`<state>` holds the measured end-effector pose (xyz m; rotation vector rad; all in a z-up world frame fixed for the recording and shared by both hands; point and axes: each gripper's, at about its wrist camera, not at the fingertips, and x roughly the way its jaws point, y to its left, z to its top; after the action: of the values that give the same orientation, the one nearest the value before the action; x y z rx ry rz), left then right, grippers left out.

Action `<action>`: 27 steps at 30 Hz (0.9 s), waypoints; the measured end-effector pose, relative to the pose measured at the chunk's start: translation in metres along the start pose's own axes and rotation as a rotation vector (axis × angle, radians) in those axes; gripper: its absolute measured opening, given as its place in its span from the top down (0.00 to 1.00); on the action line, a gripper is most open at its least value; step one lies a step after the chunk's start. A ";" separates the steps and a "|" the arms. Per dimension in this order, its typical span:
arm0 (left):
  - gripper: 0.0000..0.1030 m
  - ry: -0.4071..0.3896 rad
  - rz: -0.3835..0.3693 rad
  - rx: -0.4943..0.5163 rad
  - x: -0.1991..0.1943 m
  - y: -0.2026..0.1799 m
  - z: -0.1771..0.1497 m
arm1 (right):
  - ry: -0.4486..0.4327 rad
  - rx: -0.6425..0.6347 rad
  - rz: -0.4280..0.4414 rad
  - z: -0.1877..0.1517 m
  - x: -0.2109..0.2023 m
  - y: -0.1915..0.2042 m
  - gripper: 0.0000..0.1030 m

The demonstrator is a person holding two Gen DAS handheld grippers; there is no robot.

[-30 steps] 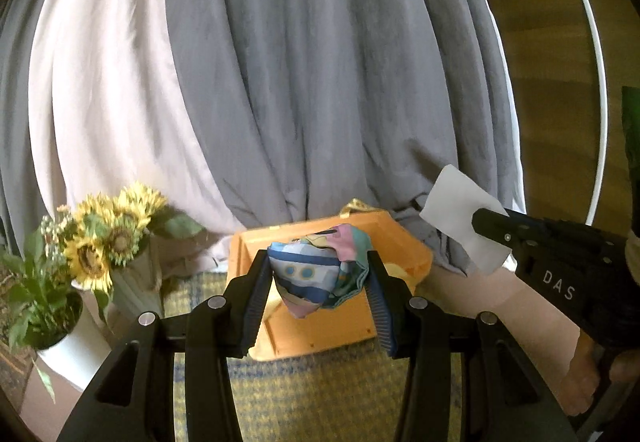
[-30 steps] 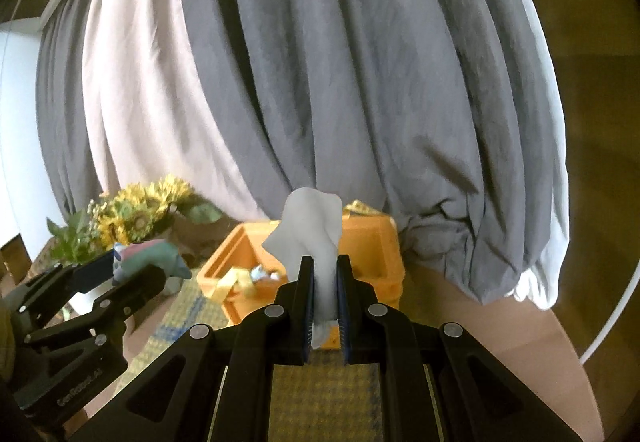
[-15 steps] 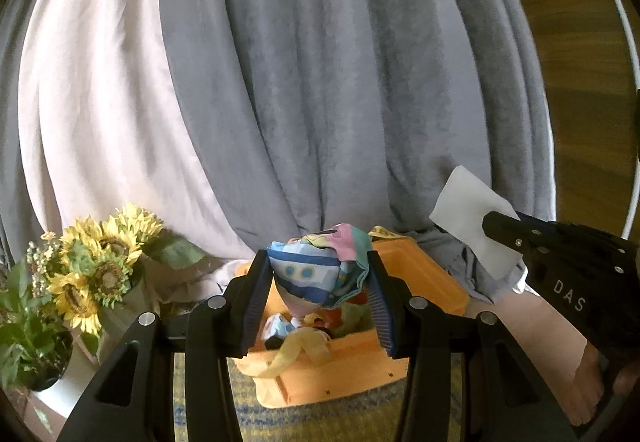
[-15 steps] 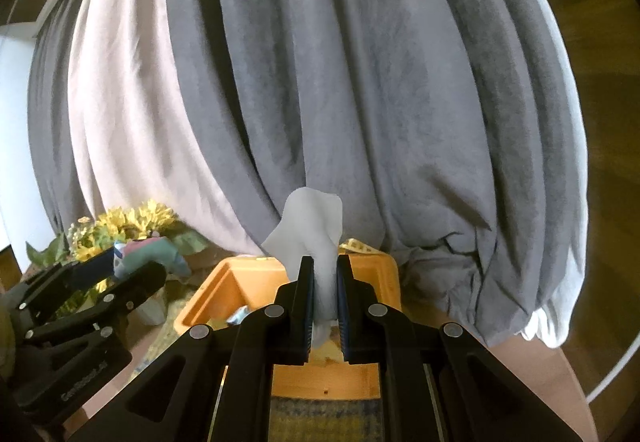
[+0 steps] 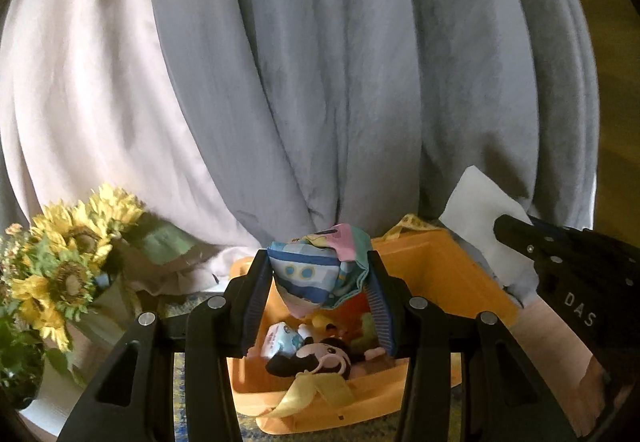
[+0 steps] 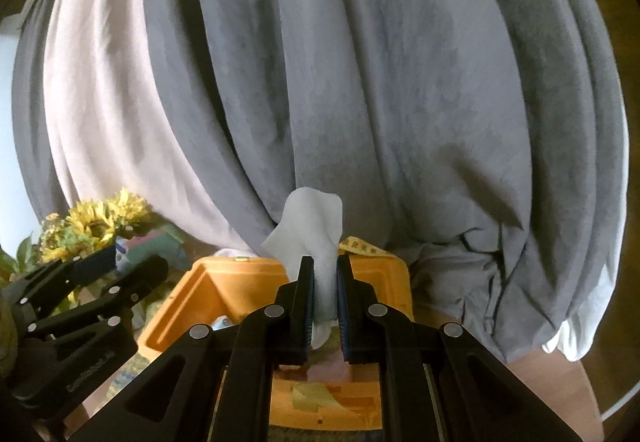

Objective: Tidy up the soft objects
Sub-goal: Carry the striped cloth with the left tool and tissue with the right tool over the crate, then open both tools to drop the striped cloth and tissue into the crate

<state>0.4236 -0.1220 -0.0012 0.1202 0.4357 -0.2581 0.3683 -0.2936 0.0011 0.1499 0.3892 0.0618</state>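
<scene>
Patterned cloth (image 5: 316,274) in left tool (image 5: 318,292), over orange bin (image 5: 452,270).

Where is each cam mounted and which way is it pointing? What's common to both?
Left wrist: on the left gripper, looking forward along its fingers at the colorful cloth bundle it clamps above the orange bin; the right gripper shows at right.
Right wrist: on the right gripper, facing the same bin, fingers pinching a white cloth; the left gripper shows at left.
Shared: bin, gray curtain, sunflowers, white cloth.
</scene>
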 end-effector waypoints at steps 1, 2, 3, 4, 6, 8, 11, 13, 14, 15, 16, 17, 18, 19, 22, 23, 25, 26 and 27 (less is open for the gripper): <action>0.56 0.012 0.004 0.000 0.007 0.001 0.000 | 0.008 0.002 -0.003 0.000 0.005 -0.001 0.89; 0.56 0.025 0.004 0.004 0.013 0.000 -0.001 | 0.018 0.005 -0.006 -0.001 0.010 -0.002 0.89; 0.56 0.041 -0.003 0.010 0.021 -0.001 -0.002 | 0.026 0.006 -0.008 -0.002 0.014 -0.003 0.89; 0.56 0.049 -0.004 0.010 0.025 0.000 -0.003 | 0.042 0.006 -0.013 -0.003 0.020 -0.003 0.89; 0.56 0.073 -0.001 0.014 0.038 0.000 -0.006 | 0.069 0.010 -0.013 -0.005 0.030 -0.005 0.89; 0.56 0.093 0.001 0.014 0.048 0.000 -0.009 | 0.100 0.016 -0.014 -0.009 0.041 -0.007 0.89; 0.56 0.128 0.002 0.021 0.062 -0.001 -0.014 | 0.147 0.022 -0.014 -0.016 0.056 -0.010 0.89; 0.55 0.148 0.008 0.035 0.070 -0.003 -0.017 | 0.175 0.021 -0.019 -0.022 0.065 -0.011 0.89; 0.55 0.157 0.013 0.044 0.074 -0.005 -0.019 | 0.192 0.019 -0.021 -0.025 0.070 -0.012 0.89; 0.55 0.165 0.015 0.051 0.077 -0.006 -0.021 | 0.206 0.017 -0.024 -0.027 0.074 -0.012 0.89; 0.55 0.171 0.018 0.056 0.081 -0.006 -0.022 | 0.220 0.017 -0.026 -0.030 0.077 -0.013 0.89; 0.55 0.176 0.020 0.060 0.083 -0.006 -0.023 | 0.230 0.017 -0.028 -0.032 0.081 -0.014 0.89; 0.55 0.184 0.023 0.066 0.086 -0.008 -0.025 | 0.243 0.016 -0.033 -0.034 0.084 -0.015 0.89; 0.55 0.189 0.024 0.069 0.090 -0.009 -0.025 | 0.250 0.016 -0.035 -0.036 0.086 -0.016 0.89; 0.54 0.210 0.027 0.080 0.095 -0.010 -0.028 | 0.270 0.018 -0.043 -0.040 0.092 -0.019 0.89; 0.54 0.216 0.030 0.083 0.097 -0.010 -0.030 | 0.274 0.018 -0.045 -0.040 0.094 -0.019 0.89; 0.52 0.230 0.037 0.093 0.100 -0.011 -0.032 | 0.281 0.015 -0.051 -0.041 0.096 -0.020 0.89; 0.52 0.236 0.040 0.095 0.101 -0.011 -0.033 | 0.285 0.012 -0.051 -0.042 0.097 -0.020 0.88; 0.50 0.238 0.041 0.095 0.101 -0.011 -0.034 | 0.287 0.011 -0.053 -0.041 0.097 -0.020 0.86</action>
<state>0.4957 -0.1489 -0.0760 0.2546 0.6573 -0.2245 0.4428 -0.2989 -0.0760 0.1419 0.6801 0.0292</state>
